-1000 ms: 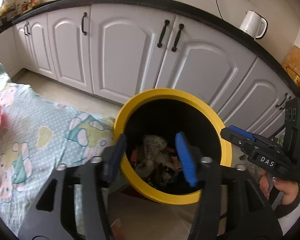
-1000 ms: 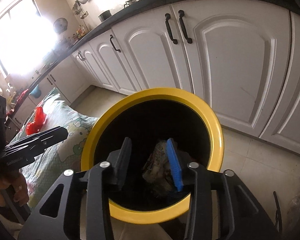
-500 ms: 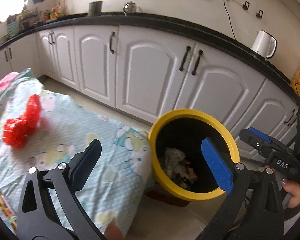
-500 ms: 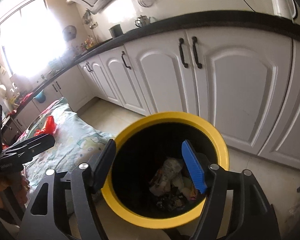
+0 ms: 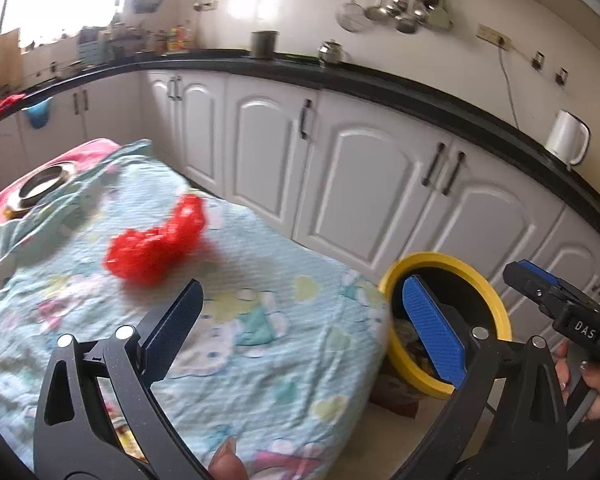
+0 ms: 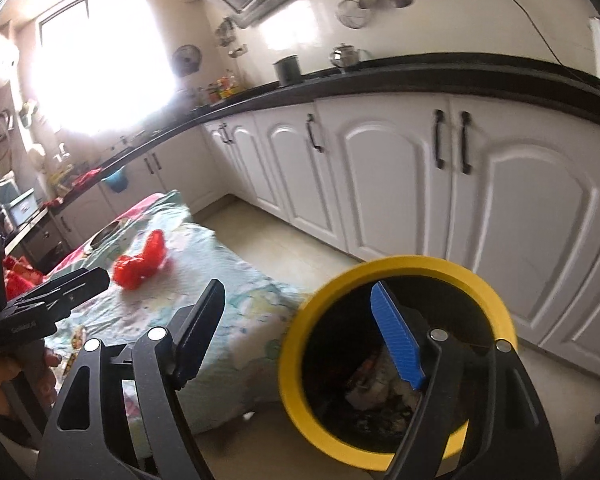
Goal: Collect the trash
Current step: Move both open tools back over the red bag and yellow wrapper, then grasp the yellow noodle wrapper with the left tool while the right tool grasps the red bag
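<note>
A red crumpled plastic bag [image 5: 156, 244] [image 6: 140, 264] lies on the light blue patterned cloth [image 5: 260, 360] [image 6: 236, 292]. Right of the cloth, on the floor, stands a yellow-rimmed black bin [image 5: 496, 304] [image 6: 300, 360] with crumpled trash [image 6: 380, 384] inside. My left gripper [image 5: 302, 292] hangs open and empty over the cloth's near corner, short of the red bag. My right gripper [image 6: 297, 286] is open and empty too, above the bin's left rim. Each gripper also shows in the other's view: the right gripper [image 5: 556, 300] at the right, the left gripper [image 6: 60, 296] at the left.
White cabinets [image 5: 364, 184] under a black counter [image 5: 420, 96] run along the back, with a white kettle [image 5: 566, 142] on top. A metal bowl [image 5: 44, 184] sits at the cloth's far left. A small colourful wrapper [image 6: 76, 340] lies near the cloth's front edge.
Both grippers have lifted and drawn back from over the bin, and their jaws have spread wide. The left view has swung left, bringing the cloth and red bag into sight.
</note>
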Motion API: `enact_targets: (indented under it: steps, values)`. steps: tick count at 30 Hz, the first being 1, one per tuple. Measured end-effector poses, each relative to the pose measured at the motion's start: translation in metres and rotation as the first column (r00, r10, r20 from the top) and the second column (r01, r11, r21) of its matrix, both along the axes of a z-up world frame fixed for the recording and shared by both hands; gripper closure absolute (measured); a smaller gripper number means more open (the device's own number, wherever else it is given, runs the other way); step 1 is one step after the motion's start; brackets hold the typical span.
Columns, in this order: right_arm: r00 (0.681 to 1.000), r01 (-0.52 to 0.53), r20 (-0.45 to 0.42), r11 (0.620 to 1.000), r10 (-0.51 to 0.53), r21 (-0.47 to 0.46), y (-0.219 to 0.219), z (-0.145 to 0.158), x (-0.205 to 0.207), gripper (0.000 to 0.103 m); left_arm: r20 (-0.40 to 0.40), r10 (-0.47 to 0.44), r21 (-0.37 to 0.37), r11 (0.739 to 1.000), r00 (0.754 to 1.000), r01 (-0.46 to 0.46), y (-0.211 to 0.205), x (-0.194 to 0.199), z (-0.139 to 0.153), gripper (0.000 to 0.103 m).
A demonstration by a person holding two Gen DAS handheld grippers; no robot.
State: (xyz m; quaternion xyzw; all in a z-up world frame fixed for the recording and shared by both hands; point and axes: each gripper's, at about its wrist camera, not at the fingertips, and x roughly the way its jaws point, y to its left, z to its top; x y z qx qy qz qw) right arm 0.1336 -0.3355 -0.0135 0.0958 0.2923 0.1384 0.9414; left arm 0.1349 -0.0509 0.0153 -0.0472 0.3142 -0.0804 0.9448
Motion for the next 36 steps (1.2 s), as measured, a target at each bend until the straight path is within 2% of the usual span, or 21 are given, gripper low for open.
enact_targets:
  steps: [10, 16, 23, 28, 36]
  values:
    - [0.994, -0.103, 0.044, 0.995, 0.103, 0.007, 0.057, 0.024, 0.012, 0.030, 0.015, 0.088, -0.009, 0.996, 0.996, -0.087, 0.049, -0.017, 0.004, 0.011]
    - [0.984, -0.174, 0.045, 0.985, 0.174, 0.005, 0.096, 0.031, 0.028, 0.030, -0.008, 0.139, -0.002, 0.990, 0.990, -0.139, 0.074, -0.024, -0.005, 0.011]
    - [0.967, -0.252, 0.025, 0.968, 0.252, -0.010, 0.142, 0.034, 0.052, 0.030, -0.090, 0.214, 0.000, 0.977, 0.973, -0.215, 0.107, -0.026, -0.029, 0.011]
    - [0.953, -0.303, 0.004, 0.953, 0.304, -0.021, 0.178, 0.030, 0.074, 0.030, -0.172, 0.246, -0.055, 0.964, 0.954, -0.259, 0.125, -0.027, -0.051, 0.011]
    - [0.933, -0.355, -0.087, 0.933, 0.350, -0.056, 0.233, 0.003, 0.121, 0.030, -0.253, 0.244, -0.102, 0.956, 0.936, -0.276, 0.129, -0.029, -0.079, 0.011]
